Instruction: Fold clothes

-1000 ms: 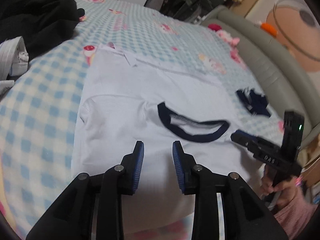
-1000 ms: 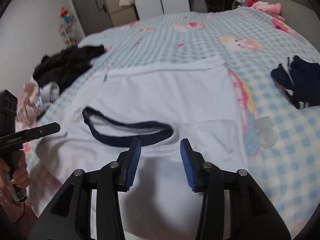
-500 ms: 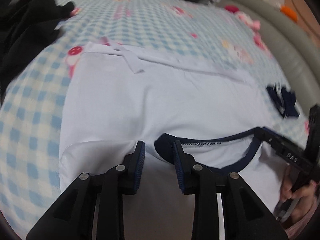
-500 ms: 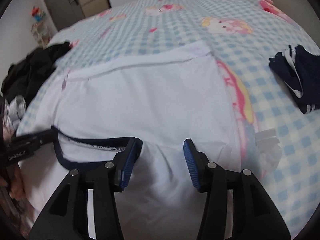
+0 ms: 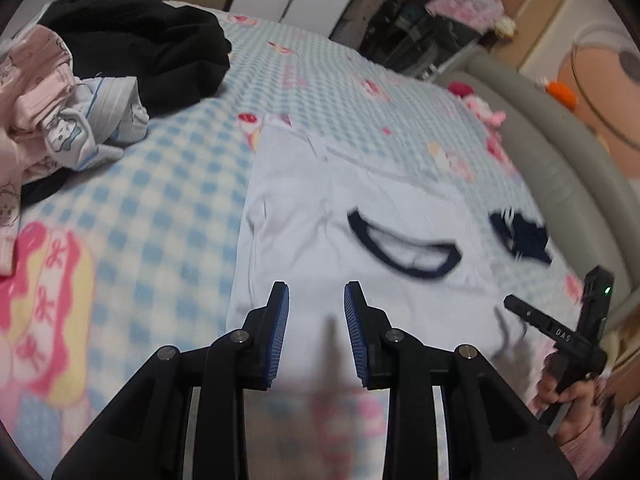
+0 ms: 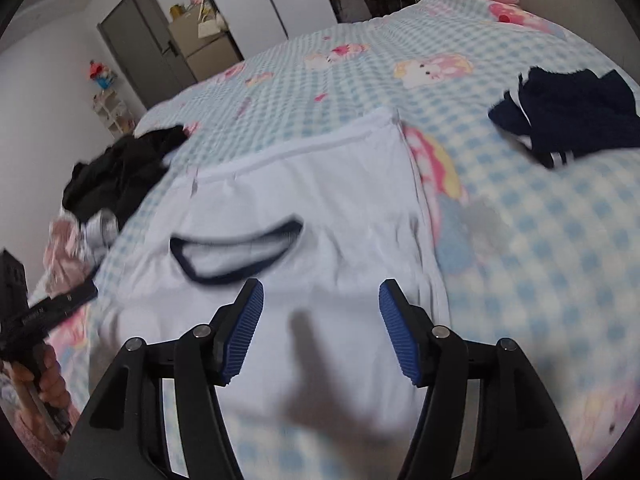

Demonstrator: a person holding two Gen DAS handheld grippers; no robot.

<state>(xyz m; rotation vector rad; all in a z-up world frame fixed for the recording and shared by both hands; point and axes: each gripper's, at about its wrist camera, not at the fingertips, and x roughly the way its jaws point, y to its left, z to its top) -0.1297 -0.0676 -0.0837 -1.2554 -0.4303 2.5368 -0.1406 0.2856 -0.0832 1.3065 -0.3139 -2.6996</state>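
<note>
Both tools pulled back off white tee [image 5: 340, 216] — left tool [image 5: 316, 320] & right tool [image 6: 320, 312] apart, empty.

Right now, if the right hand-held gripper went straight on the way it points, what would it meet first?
Most likely the white T-shirt, just below its navy collar. The right hand-held gripper is open, nothing between its fingers; depth is unclear.

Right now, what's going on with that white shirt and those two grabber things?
Left gripper open, empty. Right gripper just opened wider, nothing between its fingers. White T-shirt lies partly folded on the bed. Nothing in the way.
</note>
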